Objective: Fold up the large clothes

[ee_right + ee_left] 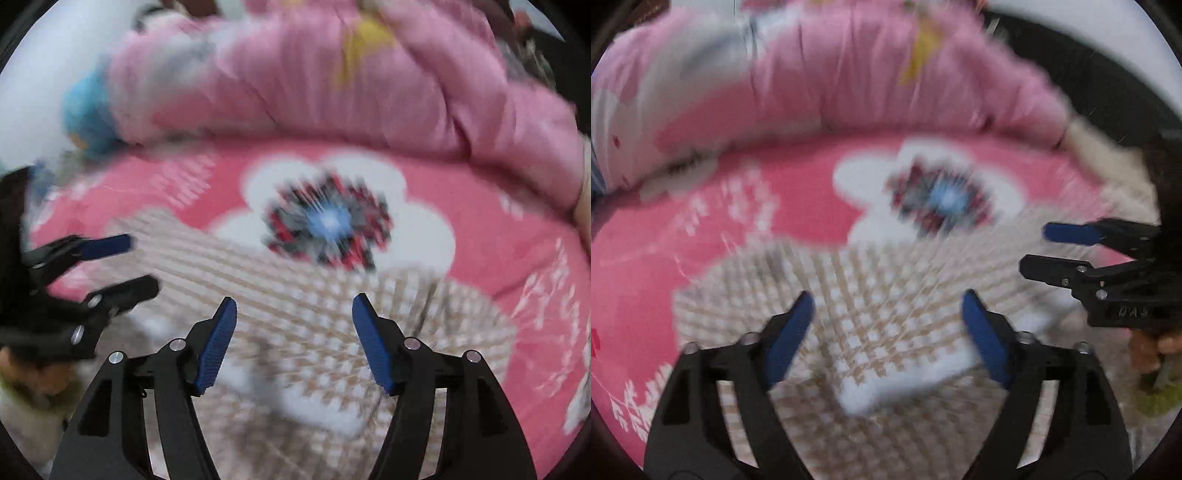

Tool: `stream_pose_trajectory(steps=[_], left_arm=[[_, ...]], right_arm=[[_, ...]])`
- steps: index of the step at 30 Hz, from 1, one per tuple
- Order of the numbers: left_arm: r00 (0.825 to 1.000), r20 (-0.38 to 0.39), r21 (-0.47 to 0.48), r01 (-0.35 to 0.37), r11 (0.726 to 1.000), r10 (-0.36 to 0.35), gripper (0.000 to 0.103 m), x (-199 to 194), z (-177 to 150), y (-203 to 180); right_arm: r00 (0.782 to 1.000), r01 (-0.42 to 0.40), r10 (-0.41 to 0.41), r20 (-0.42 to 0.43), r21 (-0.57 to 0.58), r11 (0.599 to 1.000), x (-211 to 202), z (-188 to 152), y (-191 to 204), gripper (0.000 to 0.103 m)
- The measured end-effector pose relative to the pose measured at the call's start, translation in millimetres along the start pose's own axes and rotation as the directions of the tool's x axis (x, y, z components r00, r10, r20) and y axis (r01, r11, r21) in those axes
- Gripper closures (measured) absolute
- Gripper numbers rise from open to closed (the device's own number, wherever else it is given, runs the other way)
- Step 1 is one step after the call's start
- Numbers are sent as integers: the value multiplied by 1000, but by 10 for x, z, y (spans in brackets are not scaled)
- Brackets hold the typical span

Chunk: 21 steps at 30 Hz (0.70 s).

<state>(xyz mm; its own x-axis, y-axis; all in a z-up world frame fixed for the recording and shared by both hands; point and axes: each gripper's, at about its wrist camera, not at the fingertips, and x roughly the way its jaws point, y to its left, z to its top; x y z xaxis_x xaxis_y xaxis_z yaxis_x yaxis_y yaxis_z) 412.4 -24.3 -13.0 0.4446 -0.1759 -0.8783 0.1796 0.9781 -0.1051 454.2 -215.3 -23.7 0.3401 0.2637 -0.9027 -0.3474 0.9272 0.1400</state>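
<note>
A beige-and-white checked garment [849, 280] [303, 332] lies spread on a pink bedsheet [646, 258] [498, 229] printed with a big white flower. A white part of the garment [905, 380] [321, 406] shows near the bottom of both views. My left gripper [886, 295] [142, 263] hovers over the cloth, open, with nothing pinched between its blue pads. My right gripper [294, 299] [1036, 248] is close beside it over the same garment, also open and empty. Both views are motion-blurred.
A rolled pink quilt [868, 74] [332, 85] runs along the back of the bed. A blue soft object [86, 110] lies at its left end and cream fluffy fabric [1108, 166] at its right. A hand [1145, 350] holds the right gripper.
</note>
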Motion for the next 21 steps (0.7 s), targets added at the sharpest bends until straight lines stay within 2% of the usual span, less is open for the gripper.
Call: stream_pose_trajectory(steps=[1, 3, 6, 8, 11, 13, 16, 21], left_arm=[[999, -48, -20, -9, 1000, 8, 12, 163, -45, 37], [999, -17, -95, 46, 994, -48, 12, 94, -78, 155], [999, -1, -155, 41, 987, -42, 12, -263, -124, 274], [998, 50, -161, 52, 986, -44, 12, -573, -244, 320], [995, 96, -132, 37, 991, -24, 12, -984, -564, 251], [994, 104, -110, 34, 993, -23, 12, -1163, -834, 169], [995, 103, -90, 10, 996, -1, 12, -1329, -1284, 19], [997, 58, -90, -45, 995, 50, 12, -1188, -1915, -193]], right_arm=[[1000, -1, 1, 12, 2, 1000, 3, -34, -8, 34], [1000, 3, -3, 4, 33, 999, -196, -52, -3, 34], [997, -56, 52, 54, 78, 995, -657, -173, -8, 33], [992, -63, 53, 110, 87, 994, -1011, -355, 22, 22], [983, -107, 94, 158, 78, 991, -1437, -791, 172, 15], [981, -112, 99, 168, 74, 991, -1534, -1094, 291, 12], [983, -80, 65, 169, 84, 993, -1562, -1545, 488, 12], [986, -42, 23, 163, 114, 993, -1406, -2063, 724, 12]])
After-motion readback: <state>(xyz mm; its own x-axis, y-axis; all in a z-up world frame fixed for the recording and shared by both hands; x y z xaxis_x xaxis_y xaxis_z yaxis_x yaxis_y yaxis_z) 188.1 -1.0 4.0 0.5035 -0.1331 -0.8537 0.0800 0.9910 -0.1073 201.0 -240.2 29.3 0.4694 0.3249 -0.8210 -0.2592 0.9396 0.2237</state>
